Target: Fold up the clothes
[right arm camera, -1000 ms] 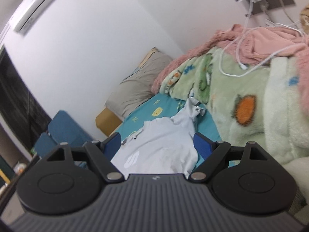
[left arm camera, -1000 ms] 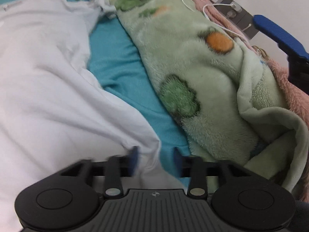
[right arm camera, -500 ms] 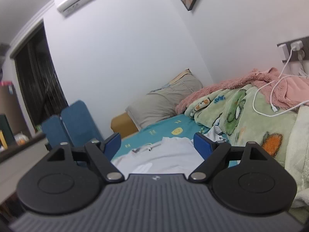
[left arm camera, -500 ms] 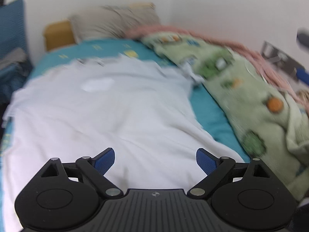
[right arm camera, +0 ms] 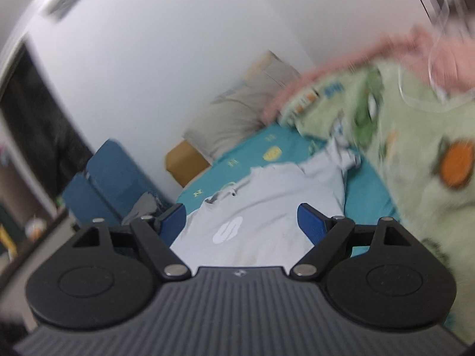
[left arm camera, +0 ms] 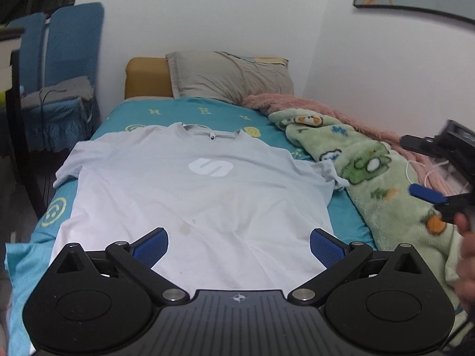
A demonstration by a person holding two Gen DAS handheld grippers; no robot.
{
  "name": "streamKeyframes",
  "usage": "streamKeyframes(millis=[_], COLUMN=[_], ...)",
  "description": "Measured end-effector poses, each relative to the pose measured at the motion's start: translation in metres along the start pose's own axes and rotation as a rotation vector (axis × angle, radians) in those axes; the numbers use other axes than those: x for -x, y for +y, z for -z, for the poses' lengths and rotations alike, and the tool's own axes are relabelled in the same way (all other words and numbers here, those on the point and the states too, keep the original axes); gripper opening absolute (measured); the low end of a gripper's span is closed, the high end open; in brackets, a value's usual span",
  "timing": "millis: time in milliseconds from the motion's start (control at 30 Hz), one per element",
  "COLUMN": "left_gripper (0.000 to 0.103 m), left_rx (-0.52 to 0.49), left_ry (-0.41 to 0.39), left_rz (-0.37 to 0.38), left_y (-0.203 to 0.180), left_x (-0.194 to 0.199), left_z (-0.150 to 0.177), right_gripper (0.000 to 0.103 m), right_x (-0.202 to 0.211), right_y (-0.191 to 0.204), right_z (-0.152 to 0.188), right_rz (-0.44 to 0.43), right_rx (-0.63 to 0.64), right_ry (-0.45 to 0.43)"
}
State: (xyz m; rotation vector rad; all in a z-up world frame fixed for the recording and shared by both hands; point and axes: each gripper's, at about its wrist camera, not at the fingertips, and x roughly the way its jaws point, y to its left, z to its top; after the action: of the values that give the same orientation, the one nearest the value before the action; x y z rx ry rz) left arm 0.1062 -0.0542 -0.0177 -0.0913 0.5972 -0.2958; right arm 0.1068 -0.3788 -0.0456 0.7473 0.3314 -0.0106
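Teal-sheeted bed [left arm camera: 346, 218] against the white wall carries the pale grey short-sleeved T-shirt [left arm camera: 196, 195] spread flat, chest logo up, ready for folding, while both the left gripper [left arm camera: 239, 244] and right gripper [right arm camera: 242, 222] hover above it, fingers spread wide and empty.

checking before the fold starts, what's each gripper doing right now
left gripper: open, holding nothing, above the white t-shirt
right gripper: open, holding nothing
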Motion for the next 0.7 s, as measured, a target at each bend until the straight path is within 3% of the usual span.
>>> streamKeyframes(millis=[133,267,300,400,533,600,700], left_gripper=[0.103,0.103,0.103,0.103,0.103,0.103,0.103], left_rx=[0.047,0.085,0.094,0.121,0.209,0.247,0.302], left_ry=[0.015,0.034,0.022,-0.006,0.003,0.037,0.103], left_rz=[-0.024,-0.048,-0.082,-0.164,-0.174,-0.168,-0.132], left_y=[0.010,0.018,0.019,0.025,0.036,0.041,0.050], left_x=[-0.014,-0.034,-0.037,-0.042,-0.049,-0.055,-0.069], left_z=[0.005,0.008,0.009,0.006,-0.005,-0.008,-0.011], right_gripper=[0.085,0.084,0.084,0.084,0.083,0.083,0.083], right_x=[-0.068,-0.127,-0.141,-0.183,-0.234,-0.255,-0.284], right_y=[-0.050,-0.106,-0.116,-0.138,-0.153,-0.147,-0.143], right_z=[-0.020,-0.016,-0.016,-0.020,-0.018,-0.015,-0.019], right_rz=[0.035,0.090,0.103,0.140,0.205,0.195,0.199], right_rx=[-0.185,-0.349,-0.363,-0.338,-0.229,-0.100,-0.052], right_ry=[0.050,0.058,0.055,0.048,0.040,0.026,-0.006])
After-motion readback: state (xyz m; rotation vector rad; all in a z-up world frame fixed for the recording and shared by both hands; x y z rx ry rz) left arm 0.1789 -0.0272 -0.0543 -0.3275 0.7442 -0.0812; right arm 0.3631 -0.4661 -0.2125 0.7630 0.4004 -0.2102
